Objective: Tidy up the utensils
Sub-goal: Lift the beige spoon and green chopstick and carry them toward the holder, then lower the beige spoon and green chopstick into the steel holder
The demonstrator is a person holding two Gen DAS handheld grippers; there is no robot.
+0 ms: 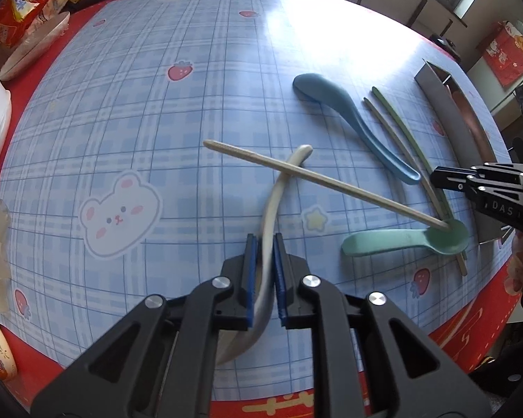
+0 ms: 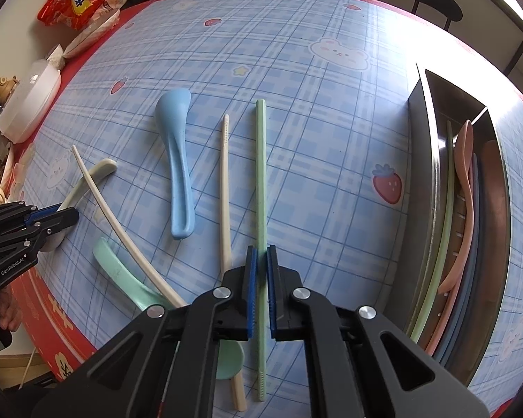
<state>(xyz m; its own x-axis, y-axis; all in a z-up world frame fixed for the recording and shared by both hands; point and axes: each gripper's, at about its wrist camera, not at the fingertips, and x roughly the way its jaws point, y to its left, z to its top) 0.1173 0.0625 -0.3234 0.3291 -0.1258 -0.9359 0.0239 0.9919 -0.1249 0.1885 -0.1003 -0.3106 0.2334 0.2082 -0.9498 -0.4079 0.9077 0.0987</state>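
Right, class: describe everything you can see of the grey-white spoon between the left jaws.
The grey-white spoon is a pale, matte, plastic-looking soup spoon with a long curved handle. It lies on the blue checked tablecloth, handle end pointing away, bowl near the camera and mostly hidden beneath the left gripper. The blue-padded jaws stand on either side of its handle, close to it; whether they press is unclear. A cream chopstick lies across the handle near its far end. Nothing else touches it.

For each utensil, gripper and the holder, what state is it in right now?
Left gripper: shut on grey spoon.
Right gripper: jaws around green chopstick, not quite touching.
Cream chopstick: lying across grey spoon.
Blue spoon: flat on table.
Holder: partly filled.
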